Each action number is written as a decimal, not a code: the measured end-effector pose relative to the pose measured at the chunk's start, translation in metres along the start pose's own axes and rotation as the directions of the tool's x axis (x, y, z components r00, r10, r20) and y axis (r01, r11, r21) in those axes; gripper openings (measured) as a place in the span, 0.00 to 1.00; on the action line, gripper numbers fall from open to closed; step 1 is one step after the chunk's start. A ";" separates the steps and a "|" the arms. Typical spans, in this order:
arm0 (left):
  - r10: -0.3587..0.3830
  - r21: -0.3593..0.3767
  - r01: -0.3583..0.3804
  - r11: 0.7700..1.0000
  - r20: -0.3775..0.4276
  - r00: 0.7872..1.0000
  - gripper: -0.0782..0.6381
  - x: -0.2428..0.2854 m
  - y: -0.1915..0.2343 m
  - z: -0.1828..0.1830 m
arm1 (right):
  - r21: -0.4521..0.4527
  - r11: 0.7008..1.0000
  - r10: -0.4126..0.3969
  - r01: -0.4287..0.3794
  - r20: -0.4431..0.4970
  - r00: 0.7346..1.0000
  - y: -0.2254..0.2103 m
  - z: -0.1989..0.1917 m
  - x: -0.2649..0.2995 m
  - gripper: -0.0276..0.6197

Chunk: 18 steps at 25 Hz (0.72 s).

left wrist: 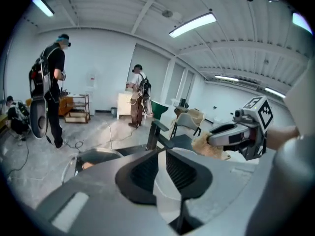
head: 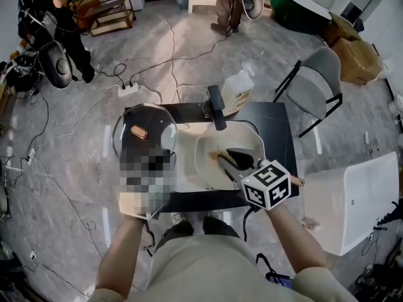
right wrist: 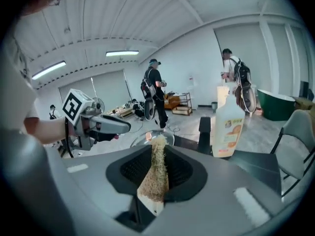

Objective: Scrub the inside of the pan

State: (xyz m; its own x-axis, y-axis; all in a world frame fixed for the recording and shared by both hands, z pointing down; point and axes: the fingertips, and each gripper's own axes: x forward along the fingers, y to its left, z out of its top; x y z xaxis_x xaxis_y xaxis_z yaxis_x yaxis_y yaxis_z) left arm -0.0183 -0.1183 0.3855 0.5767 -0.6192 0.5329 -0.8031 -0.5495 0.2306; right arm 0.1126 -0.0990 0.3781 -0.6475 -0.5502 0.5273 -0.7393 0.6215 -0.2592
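Clamped between the jaws of my right gripper (right wrist: pixel 156 159) is the scrub pad (right wrist: pixel 155 178), a fibrous wedge pinched along its sides, its frayed tip standing out ahead in open air and touching nothing. On my left gripper (left wrist: pixel 162 167) the jaws stand only narrowly apart with nothing pressed between them (pale pan wall shows through the slit, beyond the pads). The pan (head: pixel 203 161) sits in the middle of the table (head: pixel 272 121), its dark handle (head: pixel 216 107) pointing at the far edge, where the soap bottle (head: pixel 238 92) stands just beside the handle's end. The glass lid (head: pixel 146 128) lies at the table's left edge, close to the pan's rim. My worry is that nothing holds the pan. If I bring the pad down and push, I reckon the pan will skate or swing, knocking the bottle over the far edge or shoving the lid off the left one. The left gap looks too tight to take rim or handle without widening first, and a clumsy stab could tip the pan. The pad is soft too, so pressed hard at a slant it may fold or creep out of my grip, leaving bare jaw tips scraping the pan's inside.
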 end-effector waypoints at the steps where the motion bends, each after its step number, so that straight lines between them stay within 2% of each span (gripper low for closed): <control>1: 0.008 0.032 -0.009 0.999 0.031 0.999 0.18 -0.008 -0.002 0.015 | -0.008 1.000 -0.009 0.009 0.033 0.999 0.003 0.014 -0.009 0.17; 5: 0.025 0.169 -0.050 0.984 0.146 0.989 0.18 -0.039 -0.013 0.067 | -0.082 0.994 -0.064 0.078 0.159 0.985 0.018 0.065 -0.043 0.17; 10: -0.008 0.305 -0.070 0.950 0.248 0.969 0.18 -0.076 -0.037 0.112 | -0.124 0.978 -0.117 0.169 0.346 0.931 0.039 0.119 -0.087 0.17; 14: -0.007 0.329 -0.117 0.937 0.353 0.936 0.18 -0.108 -0.050 0.144 | -0.149 0.960 -0.145 0.235 0.451 0.881 0.057 0.148 -0.121 0.17; 18: 0.003 0.354 -0.166 0.921 0.417 0.909 0.17 -0.133 -0.059 0.167 | -0.149 0.947 -0.163 0.285 0.542 0.824 0.070 0.172 -0.153 0.18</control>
State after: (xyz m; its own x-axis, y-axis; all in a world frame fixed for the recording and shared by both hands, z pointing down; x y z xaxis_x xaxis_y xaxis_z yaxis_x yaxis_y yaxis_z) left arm -0.0225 -0.0974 0.1655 0.5840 -0.7986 0.1459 -0.7818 -0.6016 -0.1640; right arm 0.1286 -0.0670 0.1403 -0.5137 -0.8571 0.0380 -0.8570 0.5147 0.0255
